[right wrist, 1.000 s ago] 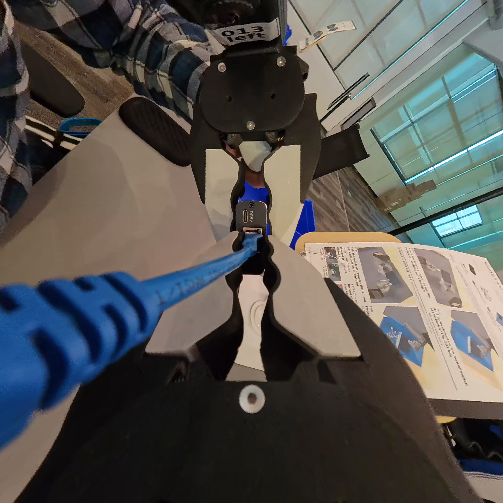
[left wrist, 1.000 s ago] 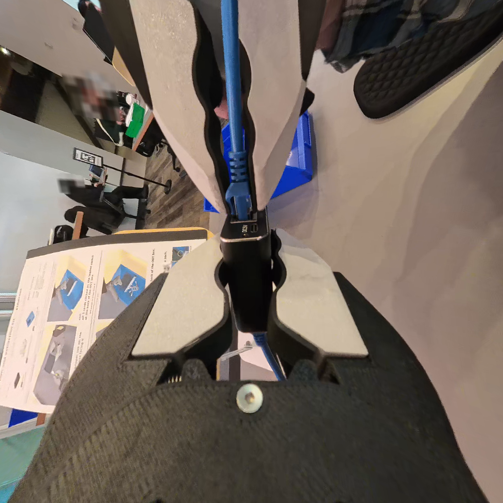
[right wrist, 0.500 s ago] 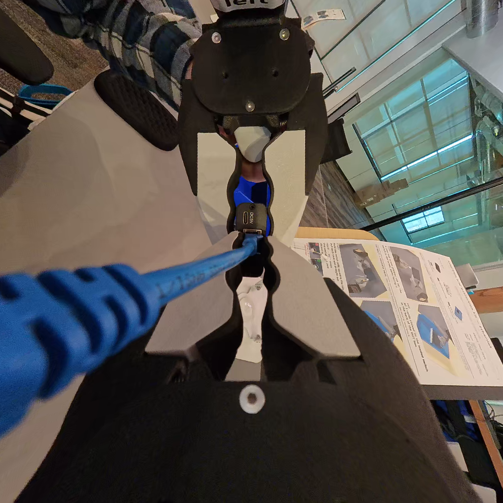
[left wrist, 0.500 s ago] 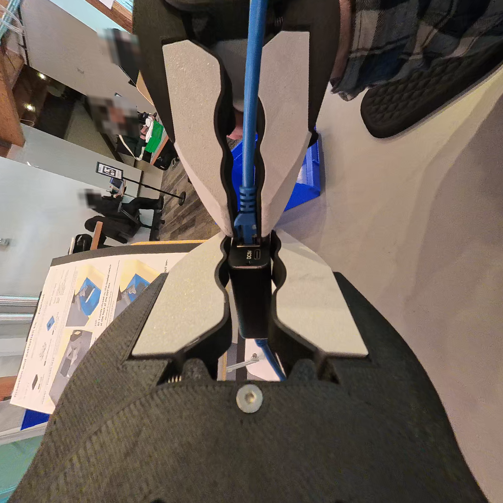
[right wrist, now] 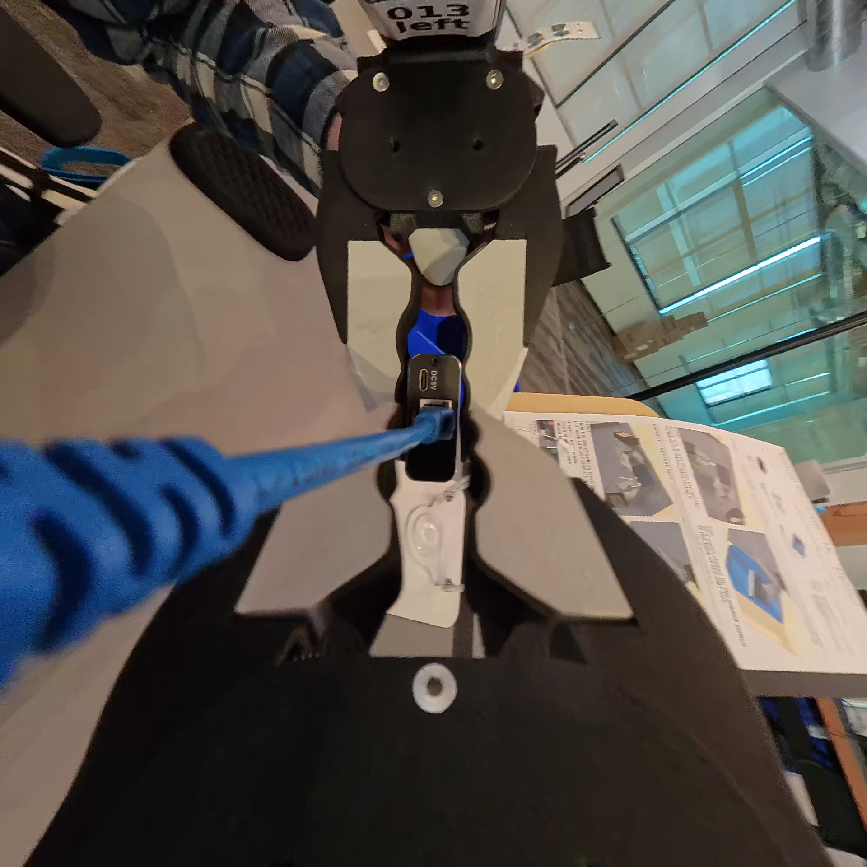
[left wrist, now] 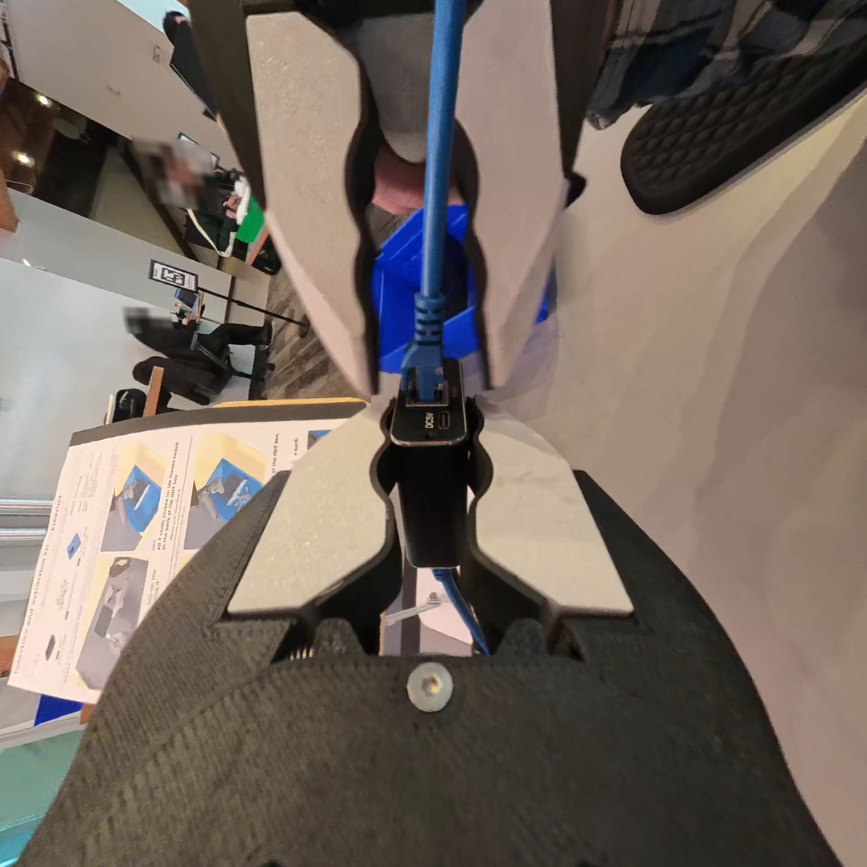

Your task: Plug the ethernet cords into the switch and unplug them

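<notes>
The left gripper (left wrist: 429, 474) is clamping the black ethernet switch (left wrist: 429, 492). Facing it, the right gripper (right wrist: 429, 450) is standing open around the blue cord's plug (left wrist: 424, 370), seated in the switch's far port. Next likely calls for another cord or unplugging.

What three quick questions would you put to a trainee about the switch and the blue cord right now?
1. True or false: the plug of the blue ethernet cord sits in a port of the black switch.
2. What does the left gripper clamp? A) the switch B) the cord C) the printed sheet
3. Short answer: do the fingers of the right gripper press on the plug?

Key: 1 true. 2 A. 3 No: they stand on either side of it with a gap on each side.
</notes>
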`<state>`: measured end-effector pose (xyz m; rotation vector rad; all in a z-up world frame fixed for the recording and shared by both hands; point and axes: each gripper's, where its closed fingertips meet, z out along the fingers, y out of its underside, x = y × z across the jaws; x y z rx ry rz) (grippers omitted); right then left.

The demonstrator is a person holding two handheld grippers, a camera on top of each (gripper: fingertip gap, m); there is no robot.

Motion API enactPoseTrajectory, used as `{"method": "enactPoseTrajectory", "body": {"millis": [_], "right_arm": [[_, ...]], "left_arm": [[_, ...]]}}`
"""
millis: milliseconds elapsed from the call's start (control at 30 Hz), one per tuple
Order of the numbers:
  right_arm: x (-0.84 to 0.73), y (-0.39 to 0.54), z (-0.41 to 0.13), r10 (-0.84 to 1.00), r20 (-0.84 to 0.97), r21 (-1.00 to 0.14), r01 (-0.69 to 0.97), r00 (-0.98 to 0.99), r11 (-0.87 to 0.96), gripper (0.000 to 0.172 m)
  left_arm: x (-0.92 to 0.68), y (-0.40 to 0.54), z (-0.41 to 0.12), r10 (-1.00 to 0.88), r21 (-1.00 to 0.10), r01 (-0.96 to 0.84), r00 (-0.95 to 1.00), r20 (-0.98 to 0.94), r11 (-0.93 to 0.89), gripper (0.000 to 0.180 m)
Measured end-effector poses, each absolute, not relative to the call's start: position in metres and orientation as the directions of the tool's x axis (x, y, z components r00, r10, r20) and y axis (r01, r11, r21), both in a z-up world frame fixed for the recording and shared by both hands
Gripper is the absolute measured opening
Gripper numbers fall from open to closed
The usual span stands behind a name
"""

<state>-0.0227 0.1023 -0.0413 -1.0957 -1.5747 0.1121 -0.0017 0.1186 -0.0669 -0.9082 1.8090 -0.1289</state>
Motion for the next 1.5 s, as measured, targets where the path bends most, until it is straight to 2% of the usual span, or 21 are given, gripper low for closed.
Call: {"method": "enactPoseTrajectory", "body": {"millis": [67, 133, 233, 267, 367, 433, 533, 667, 800, 900, 1033, 1067, 1167, 1300, 1367, 1500], "right_arm": [[-0.023, 0.108, -0.042, 0.723, 0.68, -0.651, 0.555, 0.123, 0.518, 0.064], [-0.022, 0.111, -0.039, 0.764, 0.624, -0.724, 0.49, 0.166, 0.485, 0.092], [-0.02, 0.107, -0.026, 0.801, 0.564, -0.802, 0.362, 0.198, 0.475, 0.089], [-0.018, 0.107, -0.021, 0.812, 0.545, -0.823, 0.318, 0.21, 0.47, 0.082], [-0.009, 0.105, -0.001, 0.826, 0.518, -0.855, 0.184, 0.223, 0.486, 0.041], [-0.009, 0.104, 0.006, 0.798, 0.562, -0.826, 0.191, 0.216, 0.53, 0.02], [-0.02, 0.107, 0.004, 0.749, 0.637, -0.759, 0.318, 0.18, 0.569, 0.022], [-0.026, 0.121, 0.0, 0.695, 0.694, -0.688, 0.454, 0.186, 0.566, 0.05], [0.018, 0.153, -0.014, 0.659, 0.686, -0.677, 0.603, 0.307, 0.423, 0.068], [0.069, 0.151, -0.004, 0.557, 0.72, -0.648, 0.687, 0.413, 0.328, 0.082], [0.062, 0.099, 0.024, 0.53, 0.736, -0.66, 0.623, 0.422, 0.42, 0.076], [0.049, 0.088, 0.027, 0.553, 0.736, -0.66, 0.593, 0.39, 0.46, 0.07], [0.019, 0.07, 0.034, 0.658, 0.699, -0.696, 0.477, 0.279, 0.537, 0.066], [0.029, 0.086, 0.049, 0.752, 0.62, -0.772, 0.346, 0.223, 0.534, 0.053], [0.028, 0.098, 0.044, 0.749, 0.628, -0.763, 0.355, 0.21, 0.54, 0.046], [0.005, 0.114, 0.014, 0.713, 0.679, -0.699, 0.448, 0.173, 0.557, 0.038]], "left_arm": [[-0.003, 0.115, -0.064, -0.661, -0.526, -0.479, -0.163, -0.733, 0.702, 0.026], [-0.006, 0.116, -0.06, -0.728, -0.615, -0.439, -0.148, -0.669, 0.654, 0.026], [-0.015, 0.118, -0.05, -0.798, -0.736, -0.318, -0.148, -0.584, 0.598, 0.026], [-0.018, 0.116, -0.045, -0.809, -0.765, -0.264, -0.153, -0.568, 0.587, 0.026], [-0.025, 0.119, -0.031, -0.806, -0.784, -0.185, -0.123, -0.579, 0.592, 0.026], [-0.026, 0.126, -0.028, -0.782, -0.757, -0.206, -0.085, -0.618, 0.621, 0.026], [-0.027, 0.131, -0.026, -0.716, -0.682, -0.263, -0.051, -0.696, 0.682, 0.026], [-0.031, 0.148, -0.021, -0.613, -0.574, -0.378, 0.02, -0.79, 0.727, 0.026], [-0.05, 0.198, -0.024, -0.492, -0.457, -0.615, 0.125, -0.861, 0.643, 0.026], [-0.066, 0.235, -0.036, -0.455, -0.403, -0.732, 0.142, -0.879, 0.55, 0.026], [-0.065, 0.253, -0.051, -0.41, -0.322, -0.776, 0.09, -0.907, 0.543, 0.026], [-0.062, 0.252, -0.053, -0.413, -0.316, -0.771, 0.075, -0.908, 0.553, 0.026], [-0.048, 0.227, -0.058, -0.444, -0.303, -0.686, -0.032, -0.896, 0.661, 0.026], [-0.041, 0.191, -0.045, -0.501, -0.39, -0.56, -0.05, -0.864, 0.731, 0.026], [-0.041, 0.183, -0.041, -0.524, -0.421, -0.539, -0.046, -0.85, 0.729, 0.026], [-0.042, 0.176, -0.039, -0.499, -0.4, -0.538, -0.046, -0.865, 0.742, 0.026]]}}
